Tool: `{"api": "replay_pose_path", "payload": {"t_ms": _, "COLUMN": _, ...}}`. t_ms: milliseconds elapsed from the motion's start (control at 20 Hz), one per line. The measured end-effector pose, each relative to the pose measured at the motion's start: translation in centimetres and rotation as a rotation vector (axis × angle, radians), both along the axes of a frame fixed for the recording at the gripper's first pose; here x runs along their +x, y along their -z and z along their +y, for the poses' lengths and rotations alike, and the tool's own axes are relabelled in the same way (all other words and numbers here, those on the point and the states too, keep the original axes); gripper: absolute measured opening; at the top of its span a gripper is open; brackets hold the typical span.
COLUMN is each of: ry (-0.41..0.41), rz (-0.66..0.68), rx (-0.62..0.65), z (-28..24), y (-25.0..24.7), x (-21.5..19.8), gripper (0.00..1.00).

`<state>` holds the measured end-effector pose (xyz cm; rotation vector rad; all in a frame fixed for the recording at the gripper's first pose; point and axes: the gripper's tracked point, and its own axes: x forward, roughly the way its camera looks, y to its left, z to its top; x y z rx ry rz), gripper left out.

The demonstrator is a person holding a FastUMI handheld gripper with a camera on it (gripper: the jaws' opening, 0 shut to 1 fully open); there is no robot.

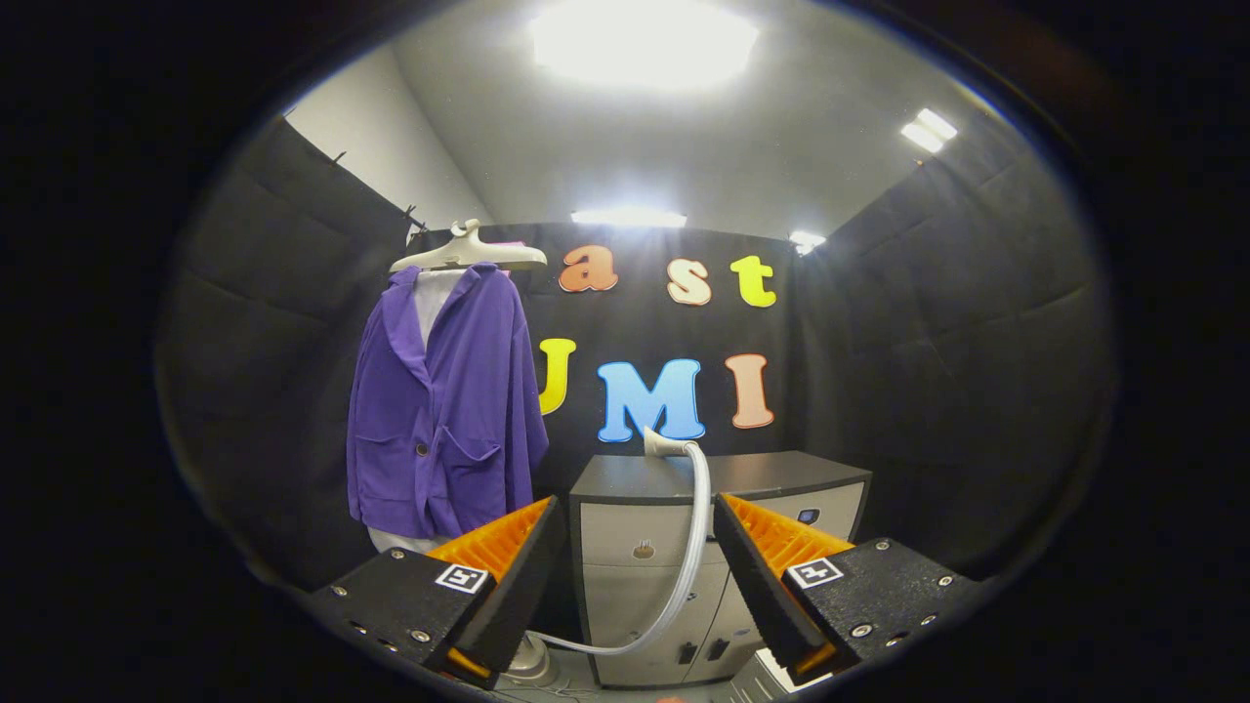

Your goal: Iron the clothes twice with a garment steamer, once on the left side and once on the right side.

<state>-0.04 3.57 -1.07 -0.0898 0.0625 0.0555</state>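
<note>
A purple jacket (pixel 444 410) hangs on a pale hanger (pixel 469 254) beyond my left finger, over a white form. The steamer head (pixel 664 445) rests on top of a grey cabinet (pixel 723 475), straight ahead beyond the gap between my fingers. Its pale hose (pixel 689 547) curves down the cabinet front to a base on the floor (pixel 532 664), partly hidden behind my left finger. My gripper (pixel 640 547) is open, wide apart, with nothing between its fingers and well short of the steamer head.
The cabinet has light drawer fronts (pixel 635 547) and a dark top. Black cloth walls close the booth at the back and on both sides. A small white object (pixel 771 674) lies low by my right finger.
</note>
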Motion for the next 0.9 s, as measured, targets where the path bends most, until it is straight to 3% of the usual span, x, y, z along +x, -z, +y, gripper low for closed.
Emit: {"api": "replay_pose_path", "payload": {"t_ms": 900, "ry": -0.001, "rz": -0.037, "rx": -0.046, "z": 2.7, "y": -5.1, "x": 5.1, "gripper": 0.96}}
